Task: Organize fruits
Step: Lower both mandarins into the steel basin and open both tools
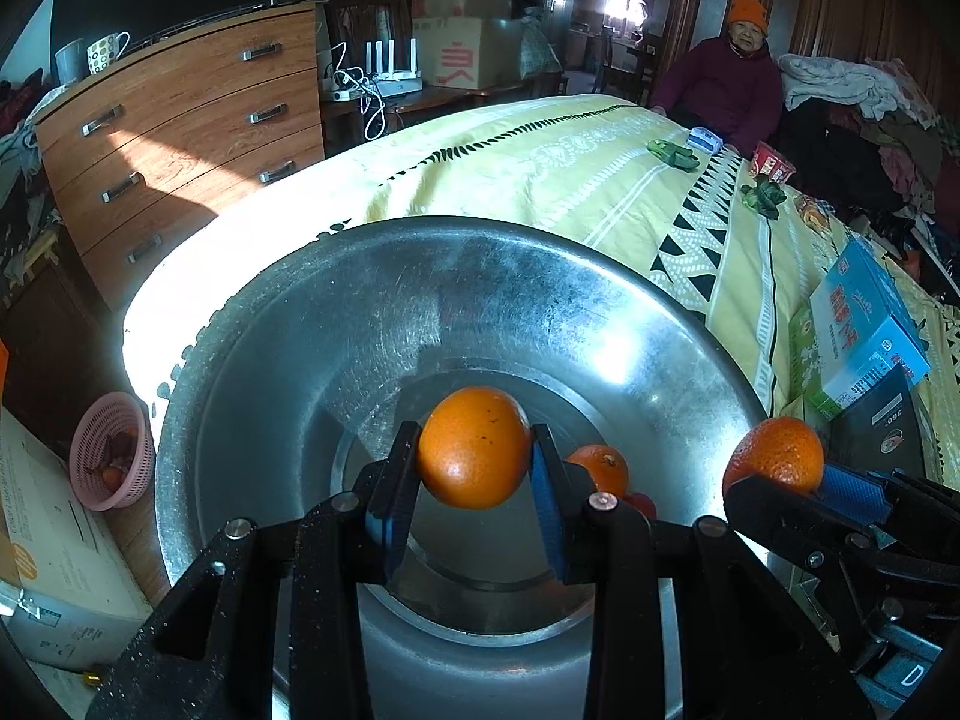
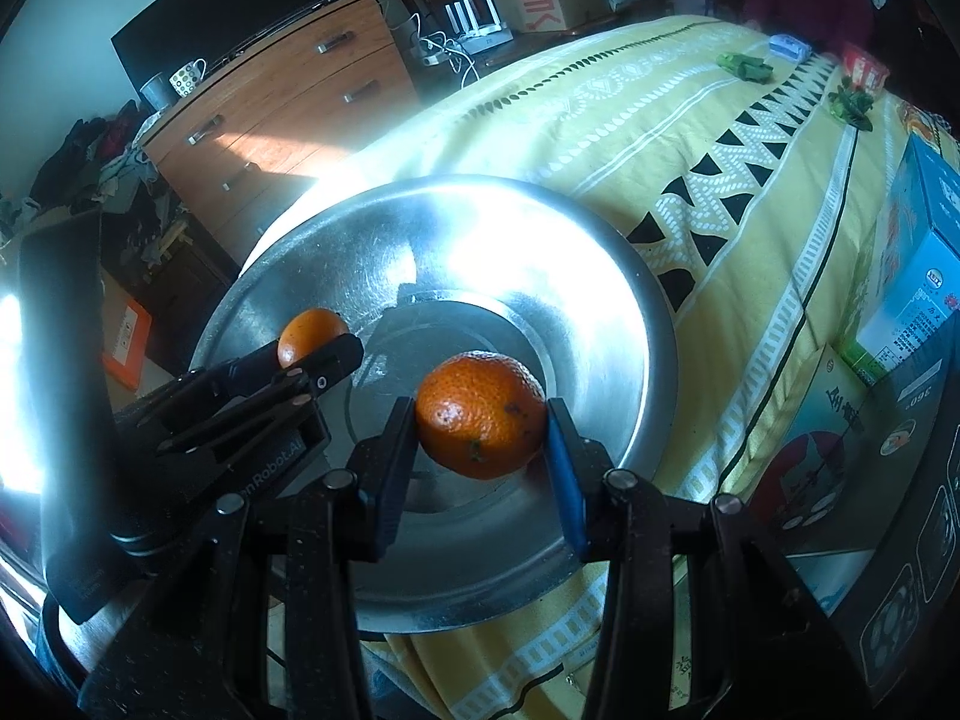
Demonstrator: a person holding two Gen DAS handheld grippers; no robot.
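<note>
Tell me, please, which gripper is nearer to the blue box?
Right. The right gripper, shut on a mandarin, is at the bowl's rim on the blue box's side; the left gripper holds its orange over the bowl's middle, farther away.

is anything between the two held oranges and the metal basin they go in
Nothing visible. The left gripper holds a smooth orange over the metal basin, and the right gripper holds a bumpy orange over it too. One small orange already lies inside, off to the side.

scratched shiny metal basin point(image 1: 336, 324) on matt patterned cloth point(image 1: 600, 180), glossy wood dresser point(image 1: 180, 138), pink perforated plastic basket point(image 1: 111, 450).
</note>
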